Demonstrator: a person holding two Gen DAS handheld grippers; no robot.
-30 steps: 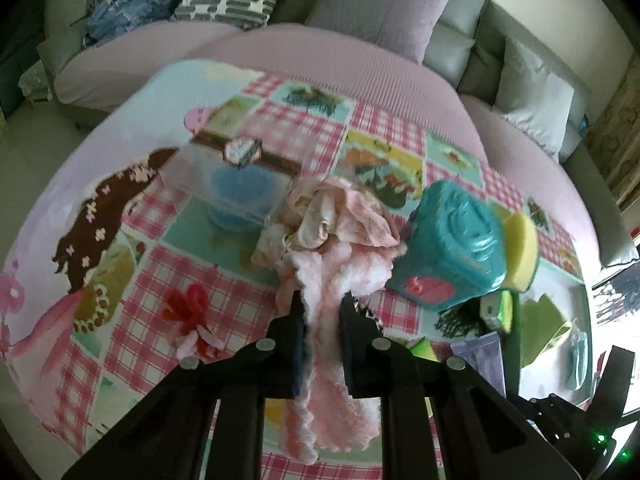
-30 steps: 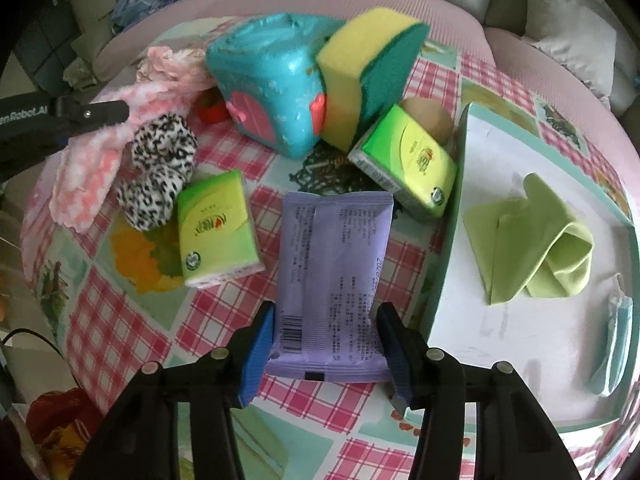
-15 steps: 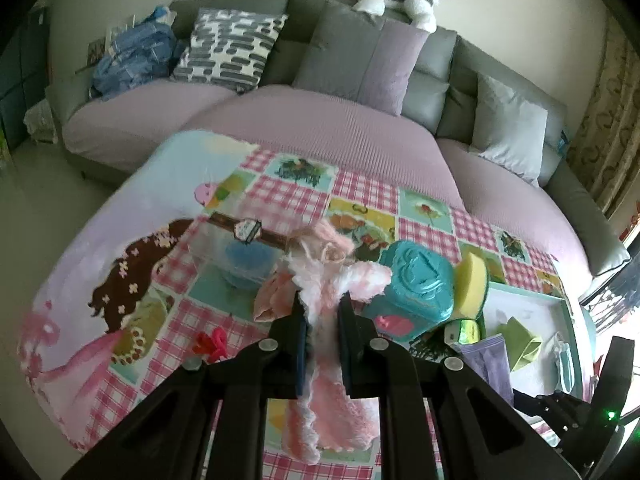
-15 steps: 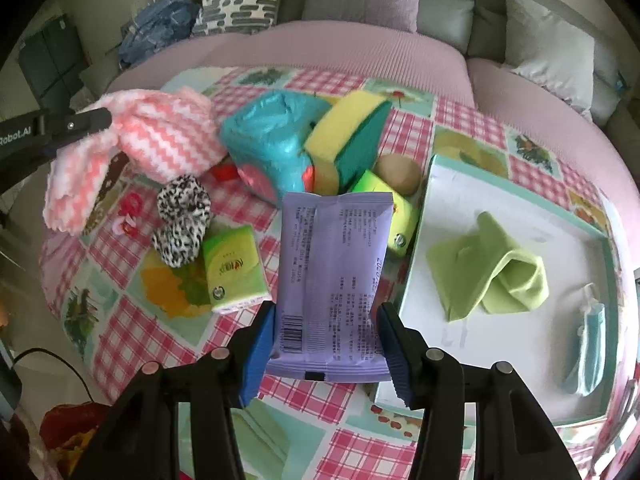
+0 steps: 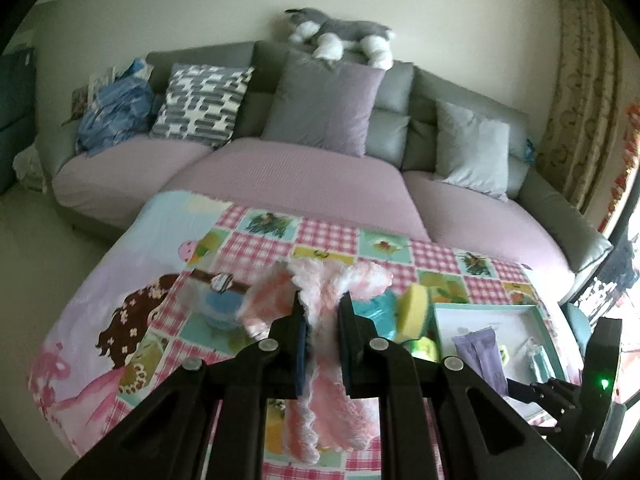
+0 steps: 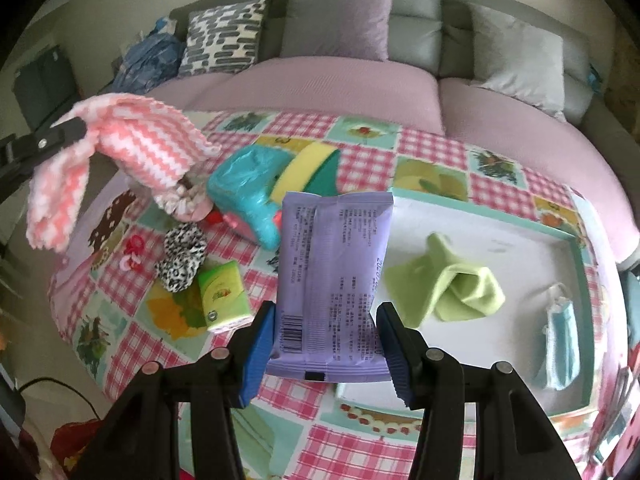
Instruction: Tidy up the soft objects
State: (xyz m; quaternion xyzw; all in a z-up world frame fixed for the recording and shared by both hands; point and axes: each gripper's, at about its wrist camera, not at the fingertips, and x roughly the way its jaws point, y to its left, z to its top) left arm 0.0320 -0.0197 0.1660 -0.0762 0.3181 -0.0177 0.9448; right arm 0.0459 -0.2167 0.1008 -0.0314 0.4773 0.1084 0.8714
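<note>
- Your left gripper (image 5: pixel 322 316) is clenched on the pink cloth (image 5: pixel 326 364), which hangs clear above the table (image 5: pixel 120 280), its ends drooping either side of the jaws.
- Your right gripper (image 6: pixel 326 336) grasps the purple pack (image 6: pixel 332 280) by its lower edge, held upright over the near rim of the tray (image 6: pixel 500 216).
- In the tray lie a green cloth (image 6: pixel 452 284) and a blue mask (image 6: pixel 560 340), well apart.
- On the table left of the tray sit a teal bag (image 6: pixel 240 188) touching a sponge (image 6: pixel 308 164), a leopard scrunchie (image 6: pixel 182 258), and a green tissue pack (image 6: pixel 222 294) just beside it.
</note>
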